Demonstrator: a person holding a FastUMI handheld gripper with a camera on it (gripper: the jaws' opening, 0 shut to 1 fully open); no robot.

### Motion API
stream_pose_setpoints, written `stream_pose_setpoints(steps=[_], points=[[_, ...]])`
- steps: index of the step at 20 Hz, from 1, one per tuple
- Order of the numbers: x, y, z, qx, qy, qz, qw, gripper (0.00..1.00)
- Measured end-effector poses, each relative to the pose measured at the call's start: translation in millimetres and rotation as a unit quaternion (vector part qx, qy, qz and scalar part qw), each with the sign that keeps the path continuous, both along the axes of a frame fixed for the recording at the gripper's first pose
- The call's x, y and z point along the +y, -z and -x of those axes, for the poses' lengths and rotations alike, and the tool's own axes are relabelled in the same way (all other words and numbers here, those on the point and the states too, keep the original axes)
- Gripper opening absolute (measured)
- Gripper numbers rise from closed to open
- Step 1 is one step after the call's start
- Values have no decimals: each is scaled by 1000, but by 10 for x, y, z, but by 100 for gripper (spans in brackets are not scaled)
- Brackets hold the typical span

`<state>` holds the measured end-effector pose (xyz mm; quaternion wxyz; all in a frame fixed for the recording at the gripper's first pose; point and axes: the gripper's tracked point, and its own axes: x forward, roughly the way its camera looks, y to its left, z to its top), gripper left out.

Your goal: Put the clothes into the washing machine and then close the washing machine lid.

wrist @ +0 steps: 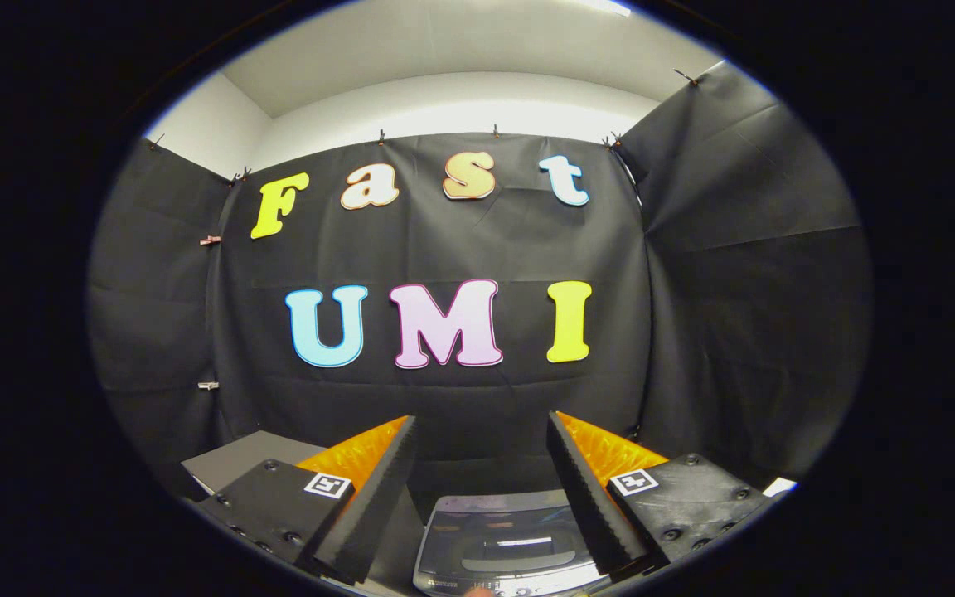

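My gripper (482, 427) is held high and level, its two black ridged fingers (378, 497) spread wide apart with nothing between them. Below and between the fingers sits a small grey washing machine (502, 547). Its smoked transparent lid (498, 539) lies flat and reflects a strip of light. The machine's front panel is cut off at the bottom. No clothes are visible.
A grey flat surface or box (237, 460) lies to the left of the left finger. A white corner (778, 486) peeks out beyond the right finger. Black cloth walls close the booth on three sides behind the machine.
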<state>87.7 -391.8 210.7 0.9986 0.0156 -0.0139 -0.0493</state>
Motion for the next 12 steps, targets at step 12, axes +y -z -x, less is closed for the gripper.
stream_pose_setpoints(steps=[12], points=[[56, -65, 258, 0, 7, 19, 1000, 98]])
